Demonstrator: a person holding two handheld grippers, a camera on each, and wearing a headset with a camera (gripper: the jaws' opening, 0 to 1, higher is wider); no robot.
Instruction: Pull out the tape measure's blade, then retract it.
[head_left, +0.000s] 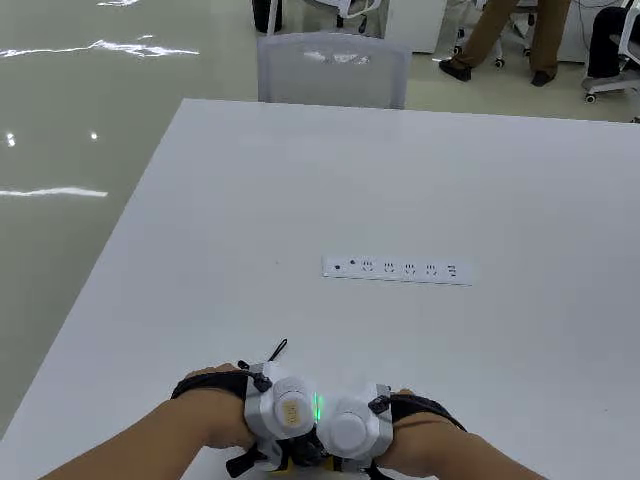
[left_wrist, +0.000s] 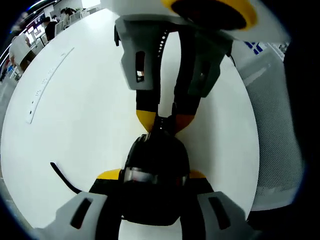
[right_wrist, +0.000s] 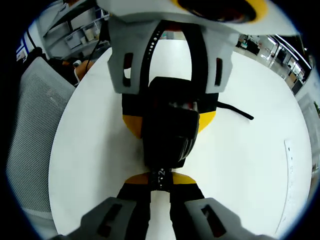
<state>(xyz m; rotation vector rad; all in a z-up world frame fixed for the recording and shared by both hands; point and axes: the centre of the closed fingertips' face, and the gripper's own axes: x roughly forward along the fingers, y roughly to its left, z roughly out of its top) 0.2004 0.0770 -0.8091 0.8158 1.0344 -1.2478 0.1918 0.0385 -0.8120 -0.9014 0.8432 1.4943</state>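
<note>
Tabletop (head_left: 300, 200): left tongs (left_wrist: 152, 176) grip tape measure (left_wrist: 156, 152), right tongs (right_wrist: 161, 182) blade (right_wrist: 159, 173).

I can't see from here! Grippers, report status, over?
Left gripper shut on tape measure. Right gripper shut on blade tip, barely out. Strap lies aside, nothing blocking.

- The white table (head_left: 300, 190) has a smooth, flat top.
- A white power strip (head_left: 397, 269) lies flat near its middle.
- At the near edge, the black strap (head_left: 279, 349) of the tape measure (left_wrist: 155, 175) lies on the top.
</note>
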